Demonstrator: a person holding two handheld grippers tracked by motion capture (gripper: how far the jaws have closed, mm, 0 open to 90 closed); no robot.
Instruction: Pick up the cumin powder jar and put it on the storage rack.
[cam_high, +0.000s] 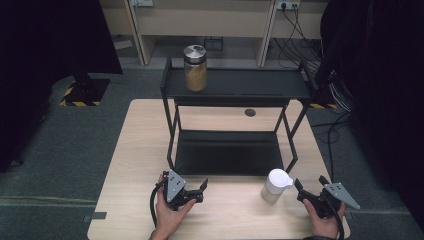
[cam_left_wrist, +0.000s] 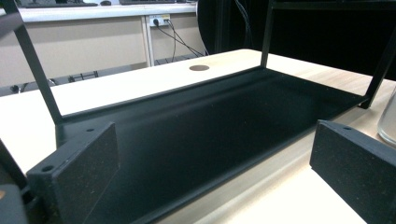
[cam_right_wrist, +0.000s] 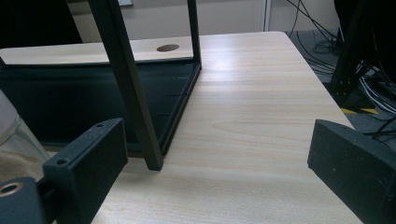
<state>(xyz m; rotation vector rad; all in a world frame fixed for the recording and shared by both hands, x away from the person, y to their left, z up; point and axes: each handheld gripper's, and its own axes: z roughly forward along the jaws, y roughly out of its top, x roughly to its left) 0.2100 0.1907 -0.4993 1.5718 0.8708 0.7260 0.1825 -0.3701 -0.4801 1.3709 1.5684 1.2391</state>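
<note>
- Near left: left gripper (cam_high: 199, 191) resting low on the wooden table (cam_high: 135, 150), jaws spread wide, nothing between them, aimed at the lower shelf (cam_left_wrist: 196, 140) of the black rack (cam_high: 235, 90).
- Near right: right gripper (cam_high: 303, 192) likewise wide open and empty, just right of the white-lidded jar (cam_high: 276, 185), close but apart from it.
- Jar standing upright on the table, just in front of the rack's near right corner; clear wall glimpsed at the right edge (cam_left_wrist: 388, 119) of the left gripper view and at the left edge (cam_right_wrist: 14, 135) of the right gripper view.
- Likely risk: a sideways nudge from an open jaw tipping the jar, with its smooth wall prone to slipping from a shallow grip.
- Likely risk: rack's near right leg (cam_right_wrist: 128, 84) right beside the approach line, so a wide swing could knock the frame.
- Free room: bare tabletop to the right of the rack, though the table's right edge falls off not far beyond the right gripper.
- Middle: lower shelf bare, with a raised lip to clear on entry.
- Far: top shelf holding a metal-lidded jar (cam_high: 195, 68) at its left end, rest of that shelf free.
</note>
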